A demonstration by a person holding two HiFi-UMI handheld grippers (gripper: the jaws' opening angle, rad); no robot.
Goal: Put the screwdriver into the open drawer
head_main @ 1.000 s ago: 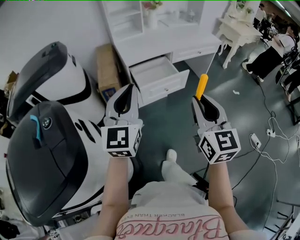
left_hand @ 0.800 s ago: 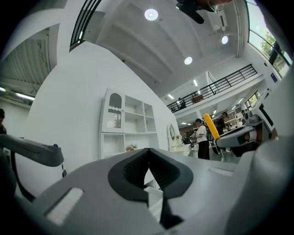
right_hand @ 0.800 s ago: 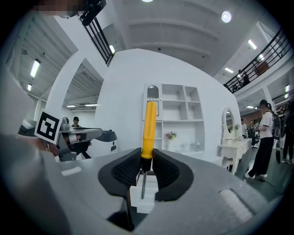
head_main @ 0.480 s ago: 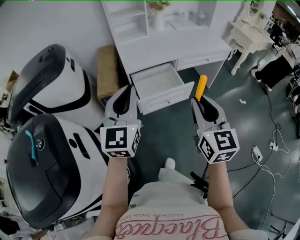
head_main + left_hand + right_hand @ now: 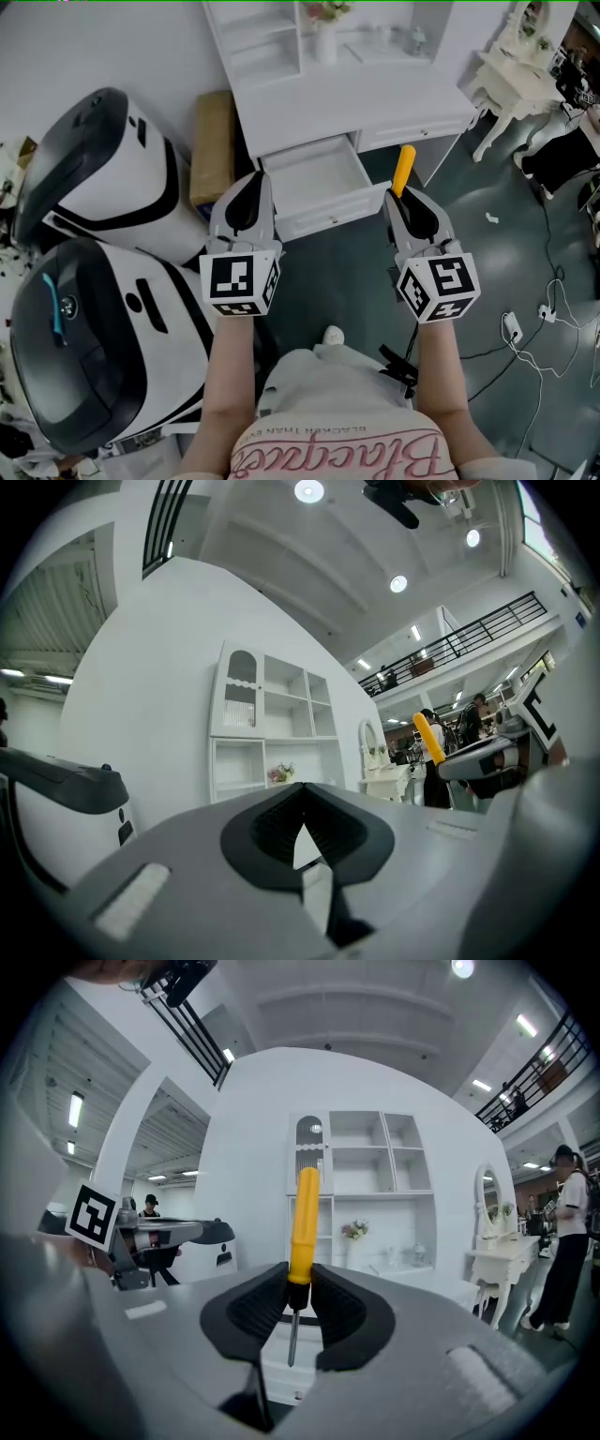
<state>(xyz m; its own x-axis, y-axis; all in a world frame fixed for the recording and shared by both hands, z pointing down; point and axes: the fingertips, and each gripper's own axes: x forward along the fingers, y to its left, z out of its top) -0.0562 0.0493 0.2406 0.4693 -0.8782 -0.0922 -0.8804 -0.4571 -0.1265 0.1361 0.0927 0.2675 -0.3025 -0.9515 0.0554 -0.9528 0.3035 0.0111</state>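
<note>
The screwdriver (image 5: 403,170) has a yellow handle that points up and away from me, toward the white desk (image 5: 375,98). My right gripper (image 5: 409,201) is shut on its black collar, and the metal shaft hangs down between the pads (image 5: 290,1335). The open drawer (image 5: 314,176) looks empty and sits just beyond and between both grippers. My left gripper (image 5: 246,199) is level with the right one, near the drawer's left corner, its jaws shut at the tips on nothing (image 5: 303,787). In the left gripper view the screwdriver (image 5: 428,738) shows at the right.
Two big white and black machines (image 5: 103,187) (image 5: 84,347) stand close on the left. A cardboard box (image 5: 214,145) leans by the desk. A small white table (image 5: 511,75) and floor cables (image 5: 525,319) are at the right. A person (image 5: 567,1232) stands further right.
Both grippers have moved forward together toward the desk. The open drawer now lies right in front of the fingertips. The screwdriver stays held the same way.
</note>
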